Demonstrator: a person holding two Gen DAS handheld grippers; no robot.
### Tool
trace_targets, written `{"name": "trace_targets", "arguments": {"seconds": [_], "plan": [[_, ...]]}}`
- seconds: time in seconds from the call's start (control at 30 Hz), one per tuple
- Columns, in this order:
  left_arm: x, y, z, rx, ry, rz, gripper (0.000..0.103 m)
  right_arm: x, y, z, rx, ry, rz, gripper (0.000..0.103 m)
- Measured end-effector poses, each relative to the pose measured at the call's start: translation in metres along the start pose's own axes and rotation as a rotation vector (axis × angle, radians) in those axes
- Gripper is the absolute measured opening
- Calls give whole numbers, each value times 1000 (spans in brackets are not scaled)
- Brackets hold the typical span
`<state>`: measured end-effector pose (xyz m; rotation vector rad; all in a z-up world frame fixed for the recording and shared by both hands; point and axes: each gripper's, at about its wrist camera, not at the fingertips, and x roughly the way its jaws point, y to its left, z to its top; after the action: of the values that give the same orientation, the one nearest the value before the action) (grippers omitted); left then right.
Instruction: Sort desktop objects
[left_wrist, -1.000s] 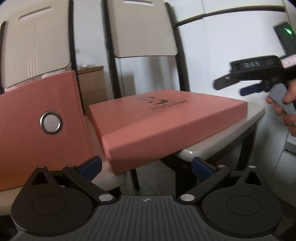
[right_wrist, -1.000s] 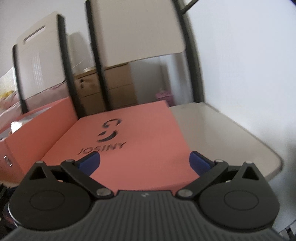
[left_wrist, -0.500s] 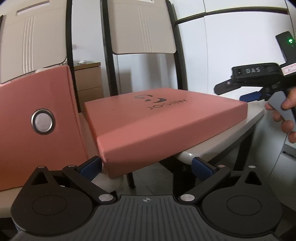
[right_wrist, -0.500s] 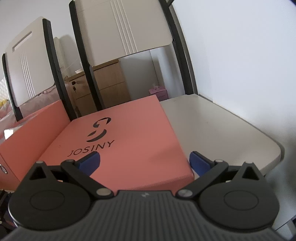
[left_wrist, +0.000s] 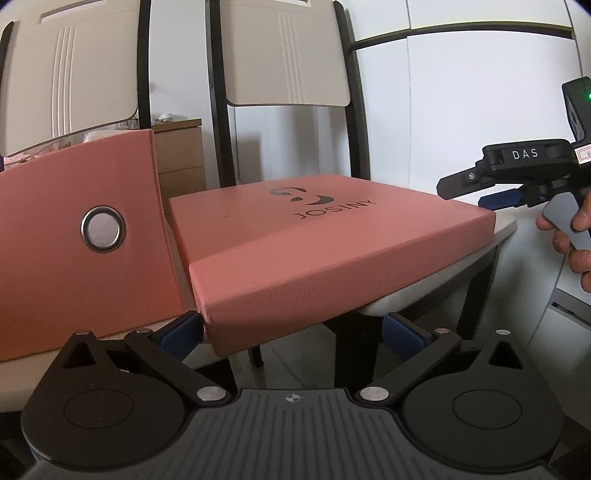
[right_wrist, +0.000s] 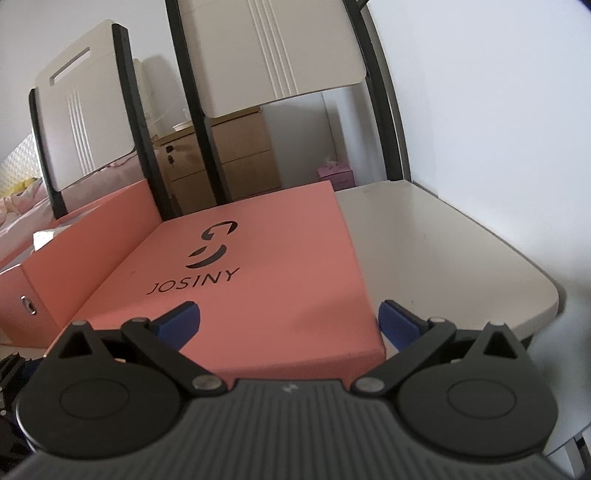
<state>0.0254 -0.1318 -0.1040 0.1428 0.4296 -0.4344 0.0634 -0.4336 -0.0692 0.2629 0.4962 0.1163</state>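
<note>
A flat salmon-pink box lid printed JOSINY lies on a white chair seat, overhanging its front edge. To its left stands the matching pink box with a round metal eyelet. My left gripper is open, just in front of the lid's near corner and slightly below it. My right gripper is open over the lid's near right corner, one finger above the lid and the other beside its right edge. The right gripper also shows from the left wrist, held by a hand.
Two white chair backs with black frames rise behind the boxes. A wooden drawer cabinet stands further back beside a small pink box. A white wall is on the right.
Both grippers have eased back and down a little from the lid, so it sits slightly farther and the view is sharper. Both stay open and the lid has not moved.
</note>
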Motion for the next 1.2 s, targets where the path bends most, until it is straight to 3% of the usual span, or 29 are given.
{"name": "trace_targets", "arguments": {"seconds": [0.43, 0.77, 1.2], "plan": [[-22, 3, -1, -45, 20, -33, 103, -34, 7, -12, -6, 32, 27, 103], [-12, 12, 7, -71, 1, -22, 103, -20, 13, -8, -9, 28, -14, 103], [2, 14, 6, -78, 18, -33, 103, 10, 4, 0, 9, 42, 1, 103]]}}
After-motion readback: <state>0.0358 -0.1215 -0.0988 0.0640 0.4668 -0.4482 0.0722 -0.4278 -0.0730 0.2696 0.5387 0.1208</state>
